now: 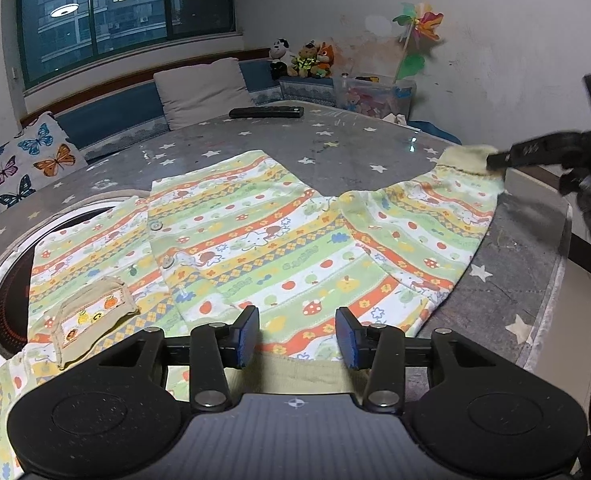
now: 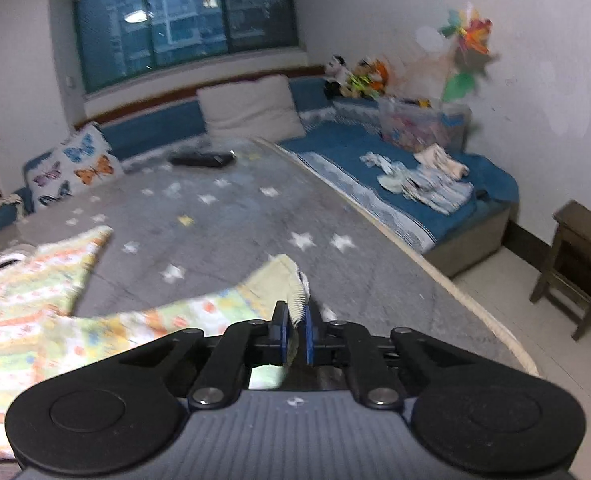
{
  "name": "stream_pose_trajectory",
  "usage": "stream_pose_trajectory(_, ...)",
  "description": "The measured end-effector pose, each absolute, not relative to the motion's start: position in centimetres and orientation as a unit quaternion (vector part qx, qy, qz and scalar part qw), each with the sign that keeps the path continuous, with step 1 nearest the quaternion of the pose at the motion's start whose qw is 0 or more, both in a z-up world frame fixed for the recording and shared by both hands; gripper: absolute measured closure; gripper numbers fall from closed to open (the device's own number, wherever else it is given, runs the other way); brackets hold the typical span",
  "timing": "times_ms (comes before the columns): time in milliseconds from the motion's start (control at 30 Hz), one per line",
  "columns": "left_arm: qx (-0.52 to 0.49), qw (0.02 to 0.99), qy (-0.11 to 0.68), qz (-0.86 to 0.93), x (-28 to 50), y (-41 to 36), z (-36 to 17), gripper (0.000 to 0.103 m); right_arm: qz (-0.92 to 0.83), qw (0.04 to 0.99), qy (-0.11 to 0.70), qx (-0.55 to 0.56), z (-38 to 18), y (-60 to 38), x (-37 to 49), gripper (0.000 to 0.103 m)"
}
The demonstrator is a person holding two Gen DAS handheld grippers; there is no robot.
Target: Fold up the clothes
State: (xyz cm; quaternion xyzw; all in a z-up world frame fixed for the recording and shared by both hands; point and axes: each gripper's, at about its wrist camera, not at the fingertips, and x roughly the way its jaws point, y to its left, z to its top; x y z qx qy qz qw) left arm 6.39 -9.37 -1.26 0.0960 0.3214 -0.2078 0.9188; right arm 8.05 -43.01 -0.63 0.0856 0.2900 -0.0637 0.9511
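The shirt (image 1: 255,240) lies spread flat on the worktop (image 1: 335,152), a round surface under a grey cover printed with stars. It is a child's garment with striped bands of green, yellow, orange and white. Its body occupies the near part of the worktop, with the hem at the near edge and a button placket running away from that edge. One sleeve (image 1: 427,216) extends as the long axis toward the right edge of the worktop, ending in a pale ribbed cuff (image 1: 467,158). A small patch pocket (image 1: 91,312) sits on the left front panel.

The right gripper (image 2: 295,320) is at the right edge of the worktop. Its jaws are pressed together on the cuff (image 2: 285,276), pinching the ribbed fabric between the blue pads.

The left gripper (image 1: 297,336) hovers over the hem at the near edge. Its jaws are spread wide, with only fabric visible between them and nothing held.

A dark remote control (image 1: 266,112) rests near the far edge of the worktop, well apart from the shirt.
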Motion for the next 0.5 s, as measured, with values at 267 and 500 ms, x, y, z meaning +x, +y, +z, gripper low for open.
stream_pose_trajectory(267,0.081,0.928,0.309,-0.193,5.8,-7.7,-0.7,0.052,0.038,0.968,0.235,0.074,5.4,-37.7,6.8,0.096)
stream_pose_trajectory(500,0.050,0.939,0.301,-0.159,5.0,-4.5,-0.5,0.050,0.162,0.963,0.211,0.045,9.1,-29.3,7.0,0.096)
